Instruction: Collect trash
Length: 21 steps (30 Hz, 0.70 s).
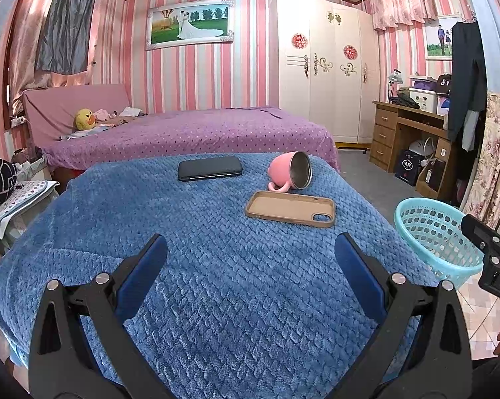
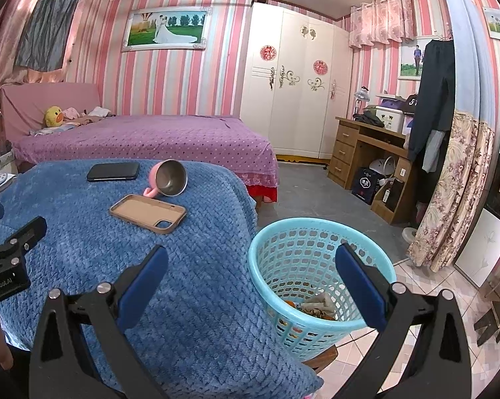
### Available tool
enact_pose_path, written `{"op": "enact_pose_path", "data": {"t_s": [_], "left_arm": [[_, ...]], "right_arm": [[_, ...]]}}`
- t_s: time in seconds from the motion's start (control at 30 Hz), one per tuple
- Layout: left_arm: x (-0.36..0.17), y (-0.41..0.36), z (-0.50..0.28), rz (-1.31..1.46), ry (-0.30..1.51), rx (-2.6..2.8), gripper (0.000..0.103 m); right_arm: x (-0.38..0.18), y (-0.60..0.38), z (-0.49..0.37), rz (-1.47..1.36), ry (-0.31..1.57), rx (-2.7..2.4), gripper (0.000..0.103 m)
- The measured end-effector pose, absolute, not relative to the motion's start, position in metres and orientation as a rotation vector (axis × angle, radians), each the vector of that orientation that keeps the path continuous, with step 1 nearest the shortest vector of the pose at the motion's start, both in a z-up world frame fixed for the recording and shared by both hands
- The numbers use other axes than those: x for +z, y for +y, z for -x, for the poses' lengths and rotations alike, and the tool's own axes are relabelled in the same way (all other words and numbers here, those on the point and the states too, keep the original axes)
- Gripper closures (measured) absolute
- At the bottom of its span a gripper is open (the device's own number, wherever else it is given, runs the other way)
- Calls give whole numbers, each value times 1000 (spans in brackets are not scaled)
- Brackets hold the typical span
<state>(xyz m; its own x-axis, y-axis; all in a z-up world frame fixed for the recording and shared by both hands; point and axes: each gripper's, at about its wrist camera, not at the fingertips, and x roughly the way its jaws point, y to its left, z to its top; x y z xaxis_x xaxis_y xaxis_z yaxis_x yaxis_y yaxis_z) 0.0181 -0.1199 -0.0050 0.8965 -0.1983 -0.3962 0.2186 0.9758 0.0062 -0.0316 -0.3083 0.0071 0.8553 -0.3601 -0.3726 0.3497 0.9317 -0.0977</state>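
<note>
Trash [image 2: 316,306] lies at the bottom of a turquoise perforated basket [image 2: 319,232], a crumpled mix of paper and orange scraps that only the right wrist view reveals; the left wrist view catches the same basket [image 1: 416,209] from the side, at the right edge of the table, with its contents hidden behind the wall. The basket stands just beside the table, which is covered by a blue textured blanket [image 1: 200,266], and the right wrist view shows it resting on a low wooden stand over a tiled floor. On the blanket lie a dark phone [image 1: 210,168], a pink mug [image 1: 291,170] tipped on its side with its metal-lined mouth facing the cameras, and a tan phone case [image 1: 289,208] lying inside-up, just in front of the mug. The left gripper [image 1: 250,252] hangs over the near part of the blanket with its blue-padded fingers spread wide and nothing between them. The right gripper [image 2: 251,262] is likewise released and empty, its left finger over the blanket's edge and its right finger in front of the basket. Each view catches a black part of the other gripper at its margin. Behind the table a purple spotted bed [image 2: 143,139] carries a yellow plush toy [image 2: 53,116], with a white wardrobe [image 2: 293,83] and a wooden desk [image 2: 366,153] beyond; the right wrist view alone shows a floral curtain [image 2: 449,193].
</note>
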Motion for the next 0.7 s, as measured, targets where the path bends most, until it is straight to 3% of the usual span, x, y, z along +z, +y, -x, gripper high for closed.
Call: {"op": "enact_pose_path", "data": {"t_s": [0.7], "left_arm": [[-1, -119, -17, -39, 403, -219, 5]], "right_arm": [[7, -305, 30, 32, 395, -376, 5]]}}
